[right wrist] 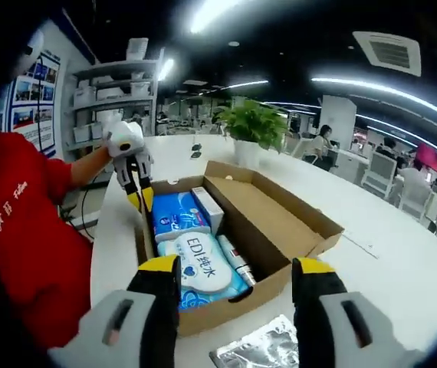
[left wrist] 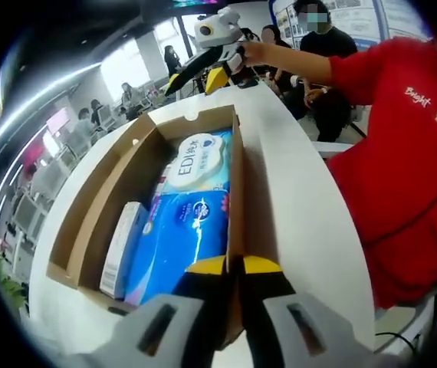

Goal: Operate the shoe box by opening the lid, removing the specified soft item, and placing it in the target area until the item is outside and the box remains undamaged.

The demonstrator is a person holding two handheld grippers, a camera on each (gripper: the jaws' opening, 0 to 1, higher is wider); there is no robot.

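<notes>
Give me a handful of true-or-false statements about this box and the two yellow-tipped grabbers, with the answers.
1. The shoe box stands open. True.
2. The left gripper is shut on the box's side wall. True.
3. The right gripper is clamped on a blue packet. False: its jaws stand open, apart, over the near end of the box.
4. The box holds nothing. False: a white EDI wipes pack, a blue tissue pack and a white carton lie inside.
5. A potted plant stands on the white table beyond the box. True.
</notes>
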